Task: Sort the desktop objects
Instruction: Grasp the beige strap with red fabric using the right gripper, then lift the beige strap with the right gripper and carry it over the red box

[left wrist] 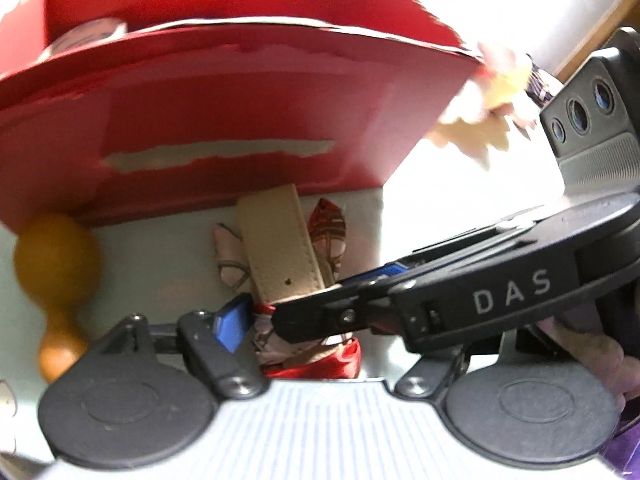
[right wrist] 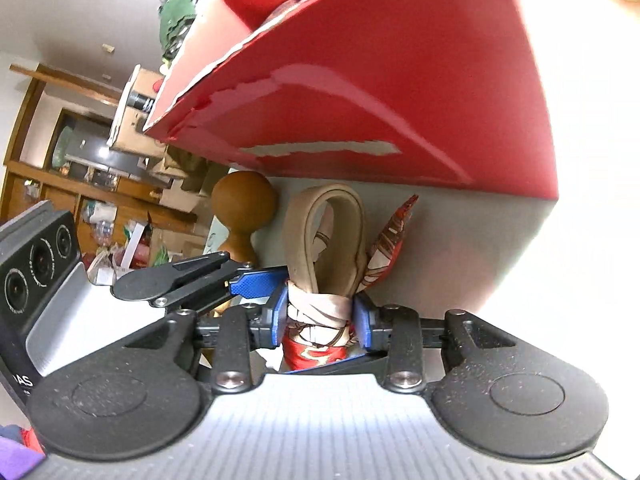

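— What are we gripping?
— Our right gripper is pinching the scarf-wrapped strap; our left gripper, half open, is flanking it, red box just beyond.

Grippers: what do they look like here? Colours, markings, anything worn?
Both are matte black linkage units with round pivot discs, silver screws and blue textured pads on the fingers. The right gripper and left gripper each have a ribbed pale grey base plate. The right one's housing carries white "DAS" lettering and three round lenses. A purple sleeve shows at the edge.
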`<action>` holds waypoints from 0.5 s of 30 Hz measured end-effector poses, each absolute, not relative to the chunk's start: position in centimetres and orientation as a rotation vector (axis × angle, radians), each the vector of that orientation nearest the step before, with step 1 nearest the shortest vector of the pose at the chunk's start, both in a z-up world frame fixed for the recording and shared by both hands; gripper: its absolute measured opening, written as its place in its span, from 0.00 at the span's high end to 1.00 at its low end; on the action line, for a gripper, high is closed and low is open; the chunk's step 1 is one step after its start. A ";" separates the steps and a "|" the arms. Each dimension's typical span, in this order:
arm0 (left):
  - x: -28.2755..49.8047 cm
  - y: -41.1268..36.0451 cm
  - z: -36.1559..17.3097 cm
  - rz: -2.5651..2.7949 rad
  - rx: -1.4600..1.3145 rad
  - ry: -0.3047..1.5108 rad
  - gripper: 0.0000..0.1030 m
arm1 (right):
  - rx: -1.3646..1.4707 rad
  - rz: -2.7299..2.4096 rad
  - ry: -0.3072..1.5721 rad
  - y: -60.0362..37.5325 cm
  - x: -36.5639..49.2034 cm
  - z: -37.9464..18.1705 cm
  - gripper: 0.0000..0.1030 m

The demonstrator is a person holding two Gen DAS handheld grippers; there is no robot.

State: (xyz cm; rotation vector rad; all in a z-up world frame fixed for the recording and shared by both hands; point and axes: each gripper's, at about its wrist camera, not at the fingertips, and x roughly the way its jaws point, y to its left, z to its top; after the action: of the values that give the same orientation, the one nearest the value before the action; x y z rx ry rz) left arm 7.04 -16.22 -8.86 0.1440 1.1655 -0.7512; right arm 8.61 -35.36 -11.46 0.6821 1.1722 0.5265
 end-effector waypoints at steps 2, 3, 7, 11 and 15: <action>6.7 -17.3 -8.7 -0.784 0.164 1.162 0.27 | 0.692 0.501 1.163 -36.3 7.8 -11.3 0.64; 6.5 -17.8 -8.7 -0.801 0.174 1.159 0.28 | 0.697 0.487 1.158 -36.3 7.2 -11.2 0.65; 5.6 -20.2 -8.2 -0.878 0.222 1.142 0.28 | 0.723 0.430 1.130 -38.3 5.1 -10.9 0.65; 4.9 -23.1 -7.2 -0.960 0.270 1.110 0.29 | 0.754 0.356 1.086 -40.1 3.0 -10.1 0.65; 3.0 -25.3 -6.6 -1.027 0.322 1.059 0.29 | 0.776 0.293 1.028 -42.1 0.9 -9.2 0.65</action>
State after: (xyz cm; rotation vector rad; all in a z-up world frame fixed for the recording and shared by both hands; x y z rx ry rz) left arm 3.03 -25.35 -6.63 0.3220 1.0589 -1.0271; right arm 0.94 -42.12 -9.18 0.7763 1.0280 0.2927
